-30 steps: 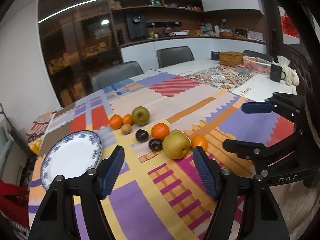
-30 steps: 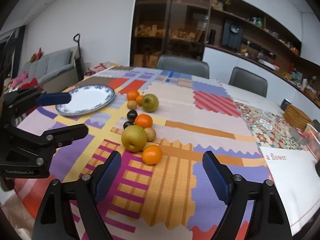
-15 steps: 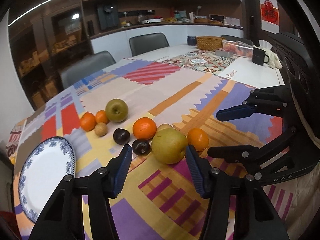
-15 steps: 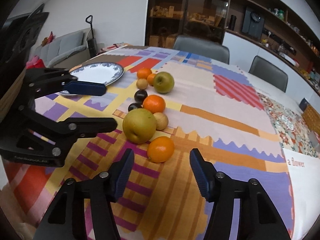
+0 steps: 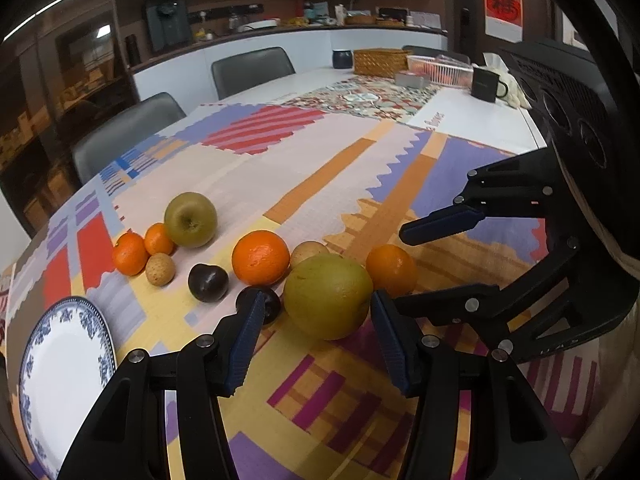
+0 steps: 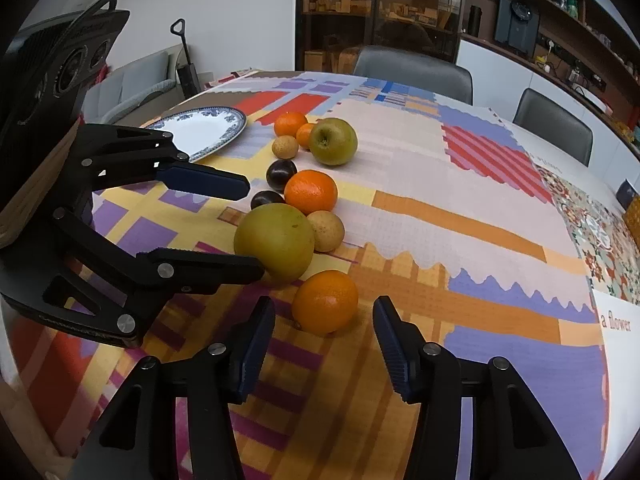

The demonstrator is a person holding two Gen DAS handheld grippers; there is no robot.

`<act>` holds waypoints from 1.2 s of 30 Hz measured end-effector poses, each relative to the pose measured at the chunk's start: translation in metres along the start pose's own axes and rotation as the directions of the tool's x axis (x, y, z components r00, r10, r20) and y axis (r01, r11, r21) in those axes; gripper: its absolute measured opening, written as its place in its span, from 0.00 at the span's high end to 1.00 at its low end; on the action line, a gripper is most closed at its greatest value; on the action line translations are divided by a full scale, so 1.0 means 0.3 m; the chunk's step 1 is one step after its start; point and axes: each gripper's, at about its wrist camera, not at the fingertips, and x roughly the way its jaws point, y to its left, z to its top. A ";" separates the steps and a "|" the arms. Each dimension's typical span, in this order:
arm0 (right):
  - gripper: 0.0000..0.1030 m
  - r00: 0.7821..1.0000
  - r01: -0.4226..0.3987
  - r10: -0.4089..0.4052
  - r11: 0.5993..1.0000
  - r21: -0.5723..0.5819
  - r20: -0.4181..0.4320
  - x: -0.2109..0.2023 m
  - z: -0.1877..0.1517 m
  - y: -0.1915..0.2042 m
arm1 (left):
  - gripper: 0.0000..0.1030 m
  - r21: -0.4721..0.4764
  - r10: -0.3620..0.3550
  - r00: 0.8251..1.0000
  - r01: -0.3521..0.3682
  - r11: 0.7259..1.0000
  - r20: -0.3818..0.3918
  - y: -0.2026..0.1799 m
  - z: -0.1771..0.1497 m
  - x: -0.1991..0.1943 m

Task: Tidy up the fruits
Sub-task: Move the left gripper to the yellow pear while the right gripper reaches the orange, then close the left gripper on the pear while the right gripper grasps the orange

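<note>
Patchwork cloth covers the desk (image 5: 328,184). Left wrist view: left gripper (image 5: 316,320) has jaws open, flanking the large pear (image 5: 327,297) without contact; advise centring before closing, clear of the dark plum (image 5: 266,304). Right wrist view: right gripper (image 6: 322,326), jaws open, frames the nearest orange (image 6: 325,301); plate (image 6: 200,130) lies beyond.

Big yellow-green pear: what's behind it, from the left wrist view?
Behind the pear a small tan fruit peeks out, its lower half covered. An orange sits back-left, another orange back-right. The cloth directly behind the pear is hidden.
</note>
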 end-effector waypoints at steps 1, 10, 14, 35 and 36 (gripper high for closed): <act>0.52 1.000 -0.003 0.003 1.000 0.001 -0.005 0.004 0.001 -0.003 | 0.47 0.001 -0.009 1.000 0.009 1.000 -0.002 0.004 0.001 0.005; 0.64 0.999 -0.037 0.038 0.999 0.035 -0.035 0.031 0.002 -0.027 | 0.47 0.002 -0.057 0.998 0.057 0.998 -0.013 0.014 0.022 0.043; 0.64 0.999 -0.031 0.033 0.998 0.059 -0.035 0.025 -0.006 -0.042 | 0.51 -0.019 -0.070 0.997 0.070 0.997 -0.020 0.018 0.028 0.059; 0.64 0.997 -0.058 0.050 0.988 0.143 0.059 -0.051 0.005 -0.029 | 0.53 -0.304 0.088 0.996 -0.074 0.950 0.032 0.036 -0.028 -0.092; 0.64 0.996 -0.060 0.051 0.988 0.142 0.068 -0.059 0.010 -0.022 | 0.53 -0.311 0.097 0.995 -0.082 0.947 0.033 0.038 -0.031 -0.101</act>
